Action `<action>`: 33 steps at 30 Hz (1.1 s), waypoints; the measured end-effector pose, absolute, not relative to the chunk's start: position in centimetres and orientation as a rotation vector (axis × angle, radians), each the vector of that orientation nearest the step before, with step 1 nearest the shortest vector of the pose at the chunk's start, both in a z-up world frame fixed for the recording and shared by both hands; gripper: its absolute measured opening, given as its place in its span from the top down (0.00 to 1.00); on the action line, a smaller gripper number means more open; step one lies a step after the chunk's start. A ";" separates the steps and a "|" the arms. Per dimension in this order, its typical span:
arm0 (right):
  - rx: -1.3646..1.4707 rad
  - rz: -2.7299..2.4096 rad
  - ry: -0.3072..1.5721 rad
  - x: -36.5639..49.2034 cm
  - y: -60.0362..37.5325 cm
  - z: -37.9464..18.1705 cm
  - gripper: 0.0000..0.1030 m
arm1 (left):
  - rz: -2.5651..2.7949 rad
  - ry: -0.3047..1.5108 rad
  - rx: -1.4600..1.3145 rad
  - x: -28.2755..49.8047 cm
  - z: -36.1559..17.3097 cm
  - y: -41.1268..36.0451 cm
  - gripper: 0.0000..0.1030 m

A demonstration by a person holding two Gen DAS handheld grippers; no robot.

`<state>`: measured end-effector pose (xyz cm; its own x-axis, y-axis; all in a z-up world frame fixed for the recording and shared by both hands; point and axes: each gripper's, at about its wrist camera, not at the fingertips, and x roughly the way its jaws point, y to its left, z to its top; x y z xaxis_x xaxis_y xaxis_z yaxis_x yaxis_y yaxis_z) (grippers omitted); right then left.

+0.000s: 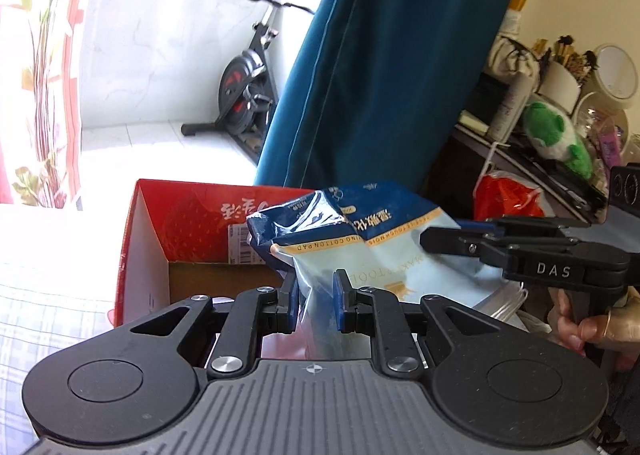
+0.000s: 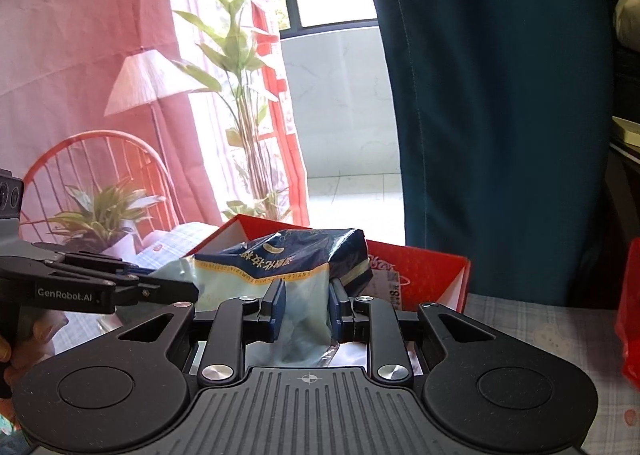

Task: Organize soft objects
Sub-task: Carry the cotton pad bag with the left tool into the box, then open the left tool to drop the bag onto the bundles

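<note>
Left tongs (image 1: pixel 316 297): clenched on the near edge of the crinkly blue-and-pale plastic pack of cotton pads (image 1: pixel 360 239), which rises just ahead of them.
Right tongs (image 2: pixel 307 305): clenched on the same pack (image 2: pixel 288 267) from its other side; in the left view they (image 1: pixel 430 241) reach in from the right onto the pack's flank.
Why two grips: probably because the soft pack sags and folds; a hold at each side keeps it spread and steerable.
Pack's place: lifted, between both tongs, just short of the box.
Open red cardboard box (image 1: pixel 144 239): directly beyond the tongs, mouth up, likely the target.
Surface: a checked cloth (image 2: pixel 540 331) lies beneath; tabletop or bed, I cannot tell.
Further off: teal curtain (image 1: pixel 380 55), black exercise bike (image 1: pixel 244 95).
</note>
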<state>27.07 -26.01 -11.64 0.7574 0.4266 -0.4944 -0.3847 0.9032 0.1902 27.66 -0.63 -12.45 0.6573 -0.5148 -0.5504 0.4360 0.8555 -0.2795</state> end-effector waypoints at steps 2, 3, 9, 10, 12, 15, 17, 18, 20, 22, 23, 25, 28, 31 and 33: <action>0.057 0.433 0.565 28.3 -25.9 -12.0 0.80 | -0.533 0.677 -0.121 28.8 -13.0 -1.0 0.82; 0.054 0.427 0.572 29.0 -25.8 -12.2 0.80 | -0.528 0.685 -0.118 29.3 -13.2 -1.2 0.82; 0.060 0.384 0.632 32.0 -26.1 -14.1 0.80 | -0.526 0.722 -0.093 31.7 -14.5 -2.3 0.82; 0.062 0.374 0.644 32.5 -26.2 -14.4 0.80 | -0.524 0.729 -0.088 32.0 -14.7 -2.5 0.82; 0.059 0.354 0.673 33.1 -26.3 -15.3 0.80 | -0.515 0.748 -0.069 32.5 -15.3 -2.9 0.82; 0.049 0.330 0.720 33.9 -26.1 -16.6 0.79 | -0.499 0.770 -0.025 32.8 -16.0 -3.2 0.81; 0.033 0.323 0.731 34.1 -25.8 -17.0 0.78 | -0.474 0.779 0.006 32.9 -16.3 -3.3 0.80; 0.027 0.323 0.732 34.0 -25.5 -17.2 0.78 | -0.460 0.782 0.018 32.8 -16.3 -3.2 0.79; 0.022 0.327 0.731 33.8 -25.3 -17.2 0.78 | -0.439 0.783 0.039 32.7 -16.2 -3.1 0.71; 0.016 0.331 0.726 33.4 -25.2 -17.3 0.77 | -0.421 0.766 0.062 32.4 -15.8 -2.9 0.60; 0.010 0.333 0.726 33.1 -25.1 -17.2 0.76 | -0.408 0.759 0.073 32.3 -15.6 -2.8 0.52; 0.001 0.337 0.725 32.5 -24.9 -17.2 0.75 | -0.373 0.741 0.091 32.0 -15.1 -2.7 0.47; -0.009 0.339 0.718 31.0 -25.0 -16.7 0.74 | -0.370 0.724 0.084 31.1 -14.5 -2.2 0.46; -0.012 0.336 0.700 29.5 -24.9 -16.0 0.73 | -0.375 0.696 0.088 29.6 -13.6 -2.0 0.42; -0.009 0.328 0.685 28.5 -24.9 -15.5 0.73 | -0.375 0.672 0.097 28.4 -13.1 -2.1 0.35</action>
